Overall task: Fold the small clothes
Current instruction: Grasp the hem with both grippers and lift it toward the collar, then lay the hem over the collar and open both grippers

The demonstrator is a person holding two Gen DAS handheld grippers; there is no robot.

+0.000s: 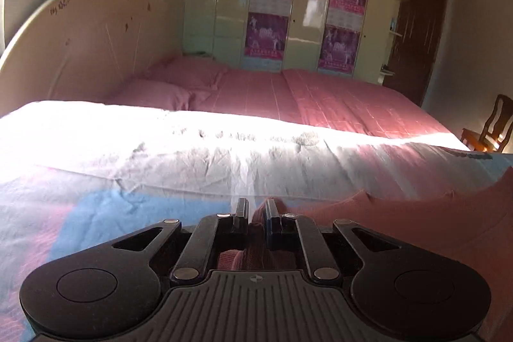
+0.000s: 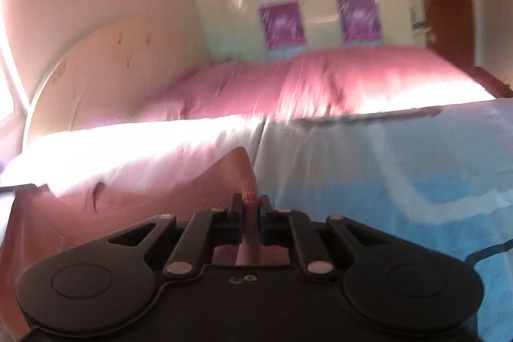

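Note:
A small pink knit garment (image 1: pixel 400 220) lies over the light blue and white sheet (image 1: pixel 128 175) on the near bed. My left gripper (image 1: pixel 256 205) is shut on a bunched edge of it, and the cloth runs off to the right. In the right wrist view the same pink garment (image 2: pixel 198 191) spreads to the left. My right gripper (image 2: pixel 251 201) is shut on a pinched fold of it, just above the sheet (image 2: pixel 384 162). The right wrist view is blurred.
A second bed with a pink cover (image 1: pixel 320 98) and pillows (image 1: pixel 179 82) lies behind, against a curved headboard (image 1: pixel 80 37). A wardrobe with purple posters (image 1: pixel 272 8) fills the back wall. A wooden chair (image 1: pixel 490 127) stands at the far right, near a dark door (image 1: pixel 413 34).

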